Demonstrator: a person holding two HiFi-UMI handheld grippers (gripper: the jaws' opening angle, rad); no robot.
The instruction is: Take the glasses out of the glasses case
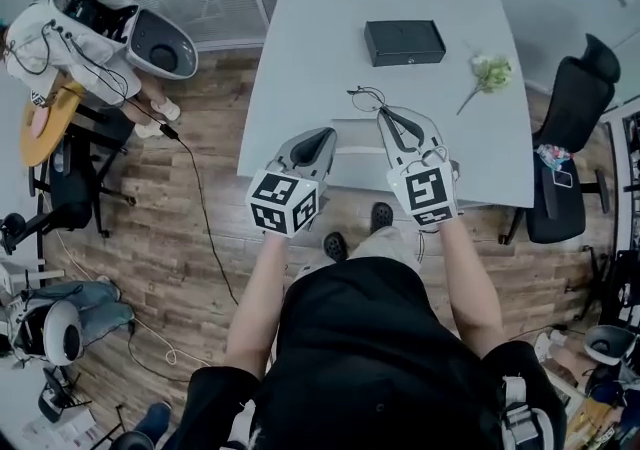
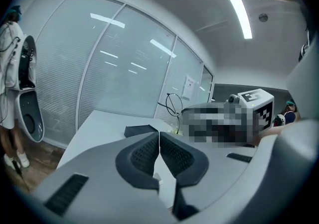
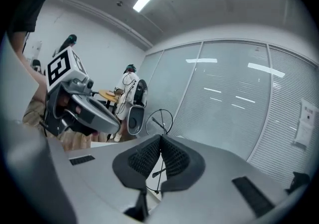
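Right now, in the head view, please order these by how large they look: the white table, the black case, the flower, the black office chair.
1. white table
2. black office chair
3. black case
4. flower, close to the case in spread if its thin stem is counted

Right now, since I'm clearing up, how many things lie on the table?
2: a black case near the far edge, a flower right of it. The right gripper holds the glasses up; it and the left gripper may hide more.

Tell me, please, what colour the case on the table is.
The case is black, clearest in the head view.
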